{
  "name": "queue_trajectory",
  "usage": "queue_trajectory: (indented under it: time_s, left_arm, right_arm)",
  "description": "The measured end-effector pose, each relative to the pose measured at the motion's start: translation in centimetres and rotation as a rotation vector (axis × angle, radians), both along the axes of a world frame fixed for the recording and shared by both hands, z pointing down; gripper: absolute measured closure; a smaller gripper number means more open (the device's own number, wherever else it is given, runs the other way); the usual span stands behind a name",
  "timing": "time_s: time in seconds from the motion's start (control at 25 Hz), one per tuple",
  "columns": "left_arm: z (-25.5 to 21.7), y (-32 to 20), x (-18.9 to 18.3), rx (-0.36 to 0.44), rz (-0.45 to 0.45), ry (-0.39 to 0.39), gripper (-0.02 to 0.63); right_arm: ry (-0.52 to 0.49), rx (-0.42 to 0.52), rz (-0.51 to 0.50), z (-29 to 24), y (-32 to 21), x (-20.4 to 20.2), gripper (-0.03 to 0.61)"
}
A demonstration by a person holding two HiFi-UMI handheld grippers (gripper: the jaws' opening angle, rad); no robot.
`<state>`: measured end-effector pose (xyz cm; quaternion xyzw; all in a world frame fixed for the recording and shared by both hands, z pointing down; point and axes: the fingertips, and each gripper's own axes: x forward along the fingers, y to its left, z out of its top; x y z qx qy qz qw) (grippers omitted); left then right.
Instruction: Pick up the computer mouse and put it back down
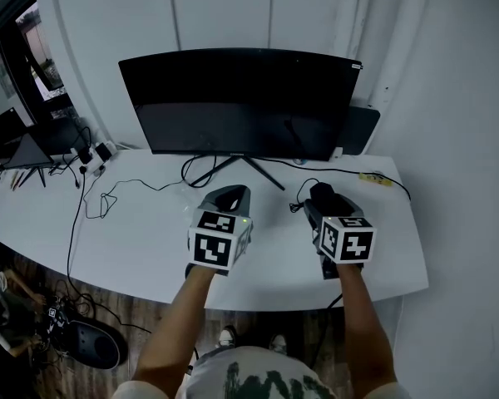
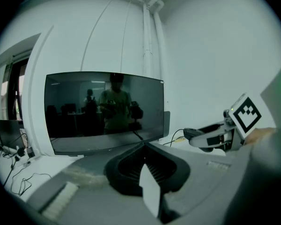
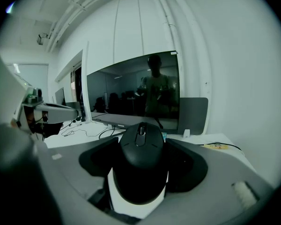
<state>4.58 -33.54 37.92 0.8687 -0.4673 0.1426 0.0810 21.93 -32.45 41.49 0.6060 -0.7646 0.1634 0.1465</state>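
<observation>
Mouse heading: the mouse [image 3: 140, 168] is pointing its wheel end at the monitor [image 1: 241, 98], and its rounded back is facing the person.
Long axis: it is running along the jaws, roughly square to the monitor's screen, with the mouse's top side up.
Mouse against tool: the mouse is sitting between the two jaws of the right gripper [image 3: 141, 142]. Its front is reaching about as far as the jaw tips and its back is lying over the white part between the jaws.
Right gripper: it is clamping the mouse by its sides, jaws standing wide.
Mouse place: it is sitting in front of the monitor's right half and seems to be hanging just clear of the desk [image 1: 141, 239].
Left gripper [image 2: 144, 146]: its jaws are meeting tip to tip with nothing between them. It is hovering in front of the monitor's middle, beside the right gripper.
Cable [image 1: 349, 171]: it is trailing from the mouse towards the monitor's right edge, then off along the desk.
</observation>
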Motion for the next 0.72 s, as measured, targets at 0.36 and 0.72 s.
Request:
queue_trajectory:
  time_s: [0.36, 0.72]
  left_arm:
    - [0.2, -0.3, -1.5, -0.001, -0.015, 0.001, 0.611]
    - [0.2, -0.6, -2.1, 0.001, -0.031, 0.001, 0.611]
  right_arm:
    - [-0.005, 0.045, 0.0, -1.7, -0.6, -1.2, 0.267]
    - [-0.005, 0.078, -0.013, -2.9, -1.0, -2.3, 0.267]
